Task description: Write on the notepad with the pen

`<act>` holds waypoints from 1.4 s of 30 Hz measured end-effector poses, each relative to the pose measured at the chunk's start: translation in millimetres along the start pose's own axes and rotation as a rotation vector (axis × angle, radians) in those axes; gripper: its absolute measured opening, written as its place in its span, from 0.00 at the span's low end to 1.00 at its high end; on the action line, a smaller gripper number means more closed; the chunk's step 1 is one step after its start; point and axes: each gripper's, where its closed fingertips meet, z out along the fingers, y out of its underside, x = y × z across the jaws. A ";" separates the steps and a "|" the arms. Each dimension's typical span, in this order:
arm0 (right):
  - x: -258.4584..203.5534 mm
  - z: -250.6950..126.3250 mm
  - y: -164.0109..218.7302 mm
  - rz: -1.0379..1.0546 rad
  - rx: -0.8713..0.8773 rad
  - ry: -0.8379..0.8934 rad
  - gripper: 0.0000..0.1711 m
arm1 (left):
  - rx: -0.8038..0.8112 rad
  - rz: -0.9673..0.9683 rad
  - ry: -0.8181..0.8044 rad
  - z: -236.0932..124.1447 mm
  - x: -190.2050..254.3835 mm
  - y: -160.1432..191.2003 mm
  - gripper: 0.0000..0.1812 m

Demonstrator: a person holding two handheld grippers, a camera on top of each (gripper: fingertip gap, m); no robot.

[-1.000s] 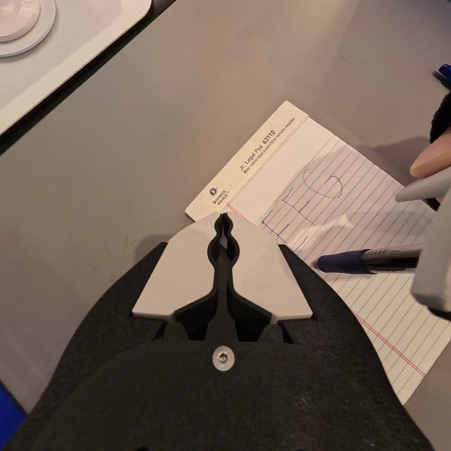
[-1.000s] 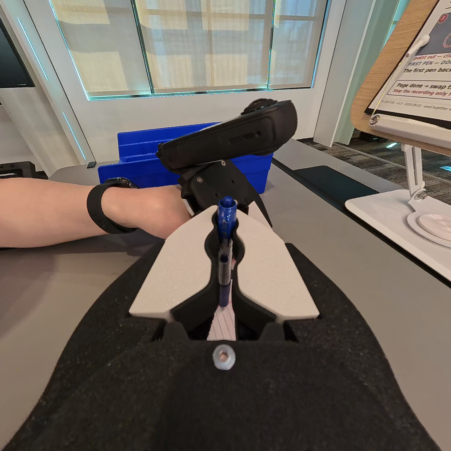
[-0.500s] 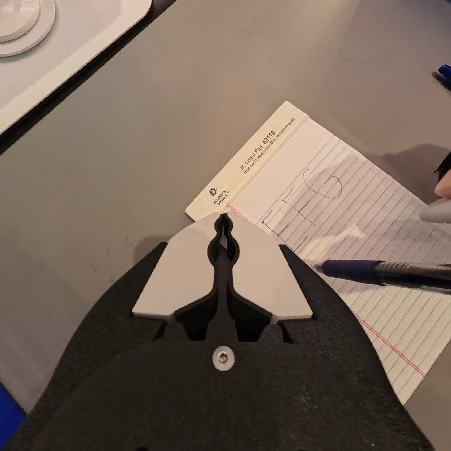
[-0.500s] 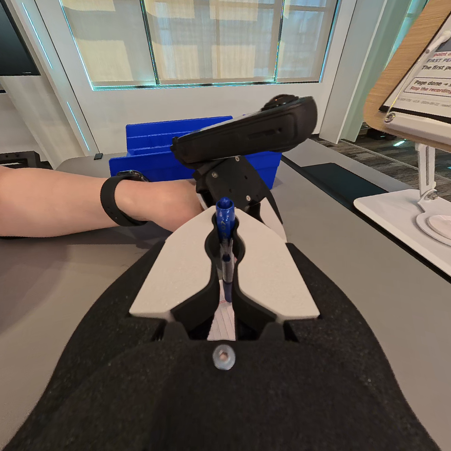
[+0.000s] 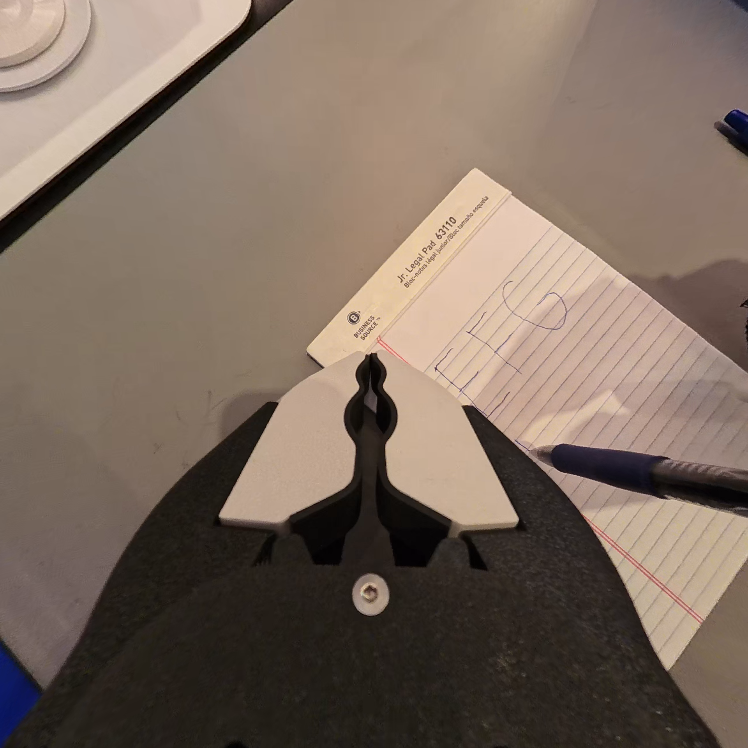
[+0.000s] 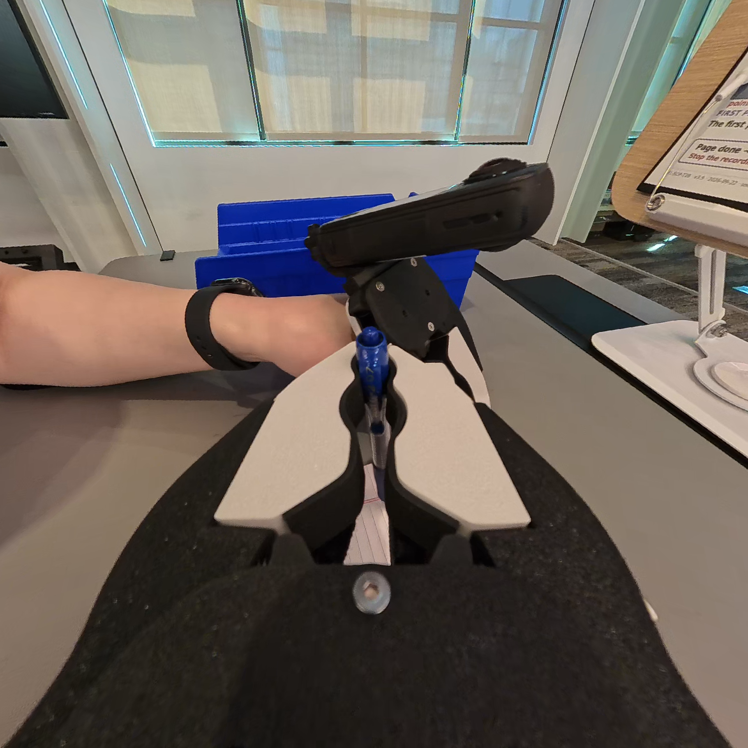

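right gripper [image 6: 372, 364] is clamped on the blue ballpoint pen with a clear barrel [image 5: 631, 471], which stands tilted between the jaws. its tip sits at or just on the paper by a short fresh blue mark, low on the written row, near the red margin line. left gripper [image 5: 371, 358] has its jaws closed with nothing between them, tips over the near-left corner of the white lined notepad with a cream header band [image 5: 566, 384], apparently pinning it; actual contact is hidden under the fingers.

risks, my read:
- the pad lies skewed on the grey tabletop [image 5: 202, 243]. if the left tips are only hovering, pen drag could rotate or slide the pad and smear the stroke.
- the pen is held in a notch only. side load while writing may twist it in the grip, and the tip lifts or skips.
- the next stroke runs toward the left gripper's body, so a pen collision is likely.

containers: blue plastic bin [image 6: 283, 243] at the far side behind the person's forearm; contents not visible. a second blue pen [image 5: 734, 129] lies loose at the far right.
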 end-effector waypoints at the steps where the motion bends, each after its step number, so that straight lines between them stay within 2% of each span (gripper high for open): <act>1: -0.5 -0.4 -0.2 0.004 0.002 -0.001 0.03 | 0.000 0.000 0.000 -0.1 0.0 0.1 0.00; 24: -8.7 -7.7 0.1 0.071 0.002 -0.042 0.03 | 0.005 -0.005 0.003 -0.2 -0.2 0.2 0.00; 28: 0.2 -14.8 -16.6 0.007 0.077 0.016 0.03 | 0.003 -0.004 0.003 -0.1 -0.2 0.1 0.00; 42: 25.5 -11.5 -2.1 0.032 0.028 0.071 0.03 | 0.001 -0.002 0.002 0.0 -0.3 0.1 0.00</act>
